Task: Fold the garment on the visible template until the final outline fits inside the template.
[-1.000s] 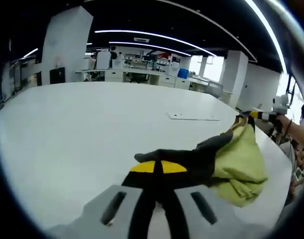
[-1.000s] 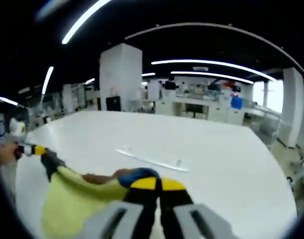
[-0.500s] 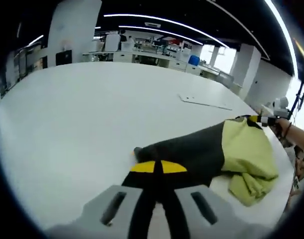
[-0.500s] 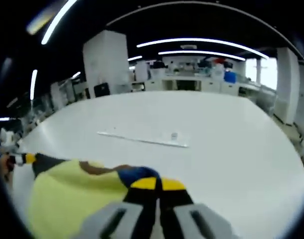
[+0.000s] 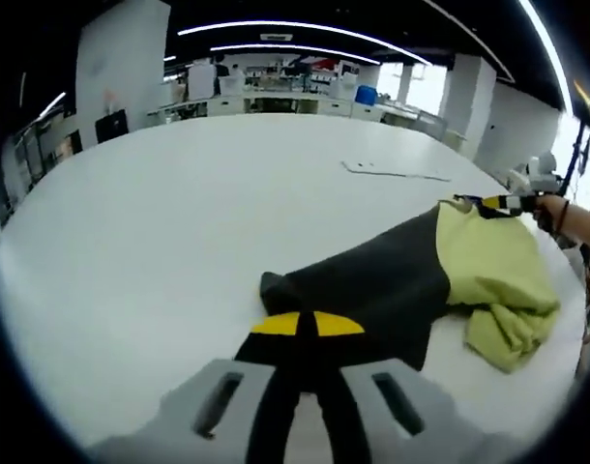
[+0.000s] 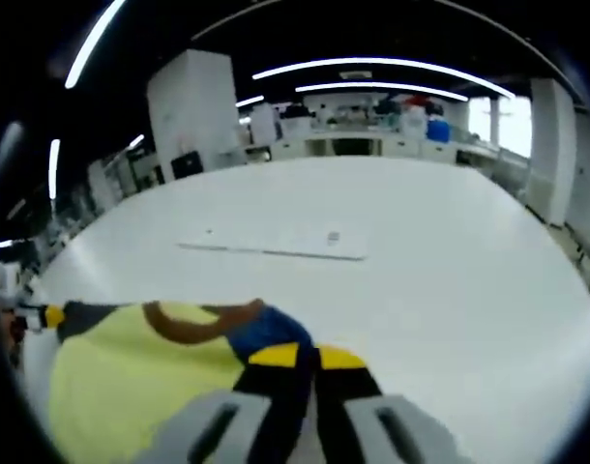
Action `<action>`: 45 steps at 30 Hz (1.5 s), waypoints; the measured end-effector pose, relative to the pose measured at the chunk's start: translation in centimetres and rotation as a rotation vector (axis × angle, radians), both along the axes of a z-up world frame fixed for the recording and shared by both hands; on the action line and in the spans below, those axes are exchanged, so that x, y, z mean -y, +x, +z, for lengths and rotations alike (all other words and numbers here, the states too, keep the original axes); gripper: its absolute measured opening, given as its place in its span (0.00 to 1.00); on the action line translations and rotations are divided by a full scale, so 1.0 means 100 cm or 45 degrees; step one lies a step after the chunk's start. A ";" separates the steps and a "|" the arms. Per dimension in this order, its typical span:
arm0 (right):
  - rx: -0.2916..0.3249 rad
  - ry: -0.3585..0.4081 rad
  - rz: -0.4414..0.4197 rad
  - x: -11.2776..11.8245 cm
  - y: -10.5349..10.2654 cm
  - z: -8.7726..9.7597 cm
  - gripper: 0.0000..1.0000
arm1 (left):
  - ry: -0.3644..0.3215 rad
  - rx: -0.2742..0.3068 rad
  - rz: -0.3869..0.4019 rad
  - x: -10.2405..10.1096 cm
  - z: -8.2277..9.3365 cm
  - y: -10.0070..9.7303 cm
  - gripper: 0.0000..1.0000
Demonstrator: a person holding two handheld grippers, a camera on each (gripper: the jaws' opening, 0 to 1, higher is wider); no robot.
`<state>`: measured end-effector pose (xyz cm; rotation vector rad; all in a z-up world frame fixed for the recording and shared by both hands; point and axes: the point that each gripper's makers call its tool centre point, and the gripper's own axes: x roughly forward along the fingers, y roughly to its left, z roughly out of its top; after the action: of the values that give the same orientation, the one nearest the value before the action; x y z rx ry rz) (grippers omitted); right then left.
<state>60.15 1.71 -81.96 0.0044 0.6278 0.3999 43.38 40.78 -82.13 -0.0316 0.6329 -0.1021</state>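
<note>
Garment [image 5: 411,280], dark grey and yellow-green: now spread lower and flatter across the white table [image 5: 179,213] than a second ago, when it hung bunched between the two grippers; the dark panel lies smoother, the yellow part is still rumpled at the near edge. Judged: laying-out stage, no fold made yet. Template [image 5: 392,172], flat and pale: well apart, beyond the garment, so the cloth is not on it. Left gripper [image 5: 306,324]: jaws closed, pinching the dark hem. Right gripper [image 6: 306,356]: jaws closed on the cloth by the blue-and-brown collar [image 6: 232,324].
</note>
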 end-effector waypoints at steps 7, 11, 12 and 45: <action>0.000 0.047 0.039 0.001 -0.012 0.020 0.40 | 0.012 0.068 -0.015 0.001 0.016 -0.005 0.27; 0.008 0.033 0.050 0.009 -0.030 0.026 0.55 | -0.052 0.110 -0.021 0.007 0.025 -0.008 0.39; 0.009 0.033 0.047 0.011 -0.034 0.028 0.60 | -0.061 0.125 -0.036 0.007 0.026 -0.010 0.42; -0.085 0.004 0.116 0.009 -0.164 0.008 0.66 | -0.120 0.230 -0.558 0.162 0.053 -0.076 0.60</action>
<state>43.74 0.80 -81.18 -0.0079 0.6950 0.4904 35.81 24.59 -76.81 0.0256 0.4455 -0.5528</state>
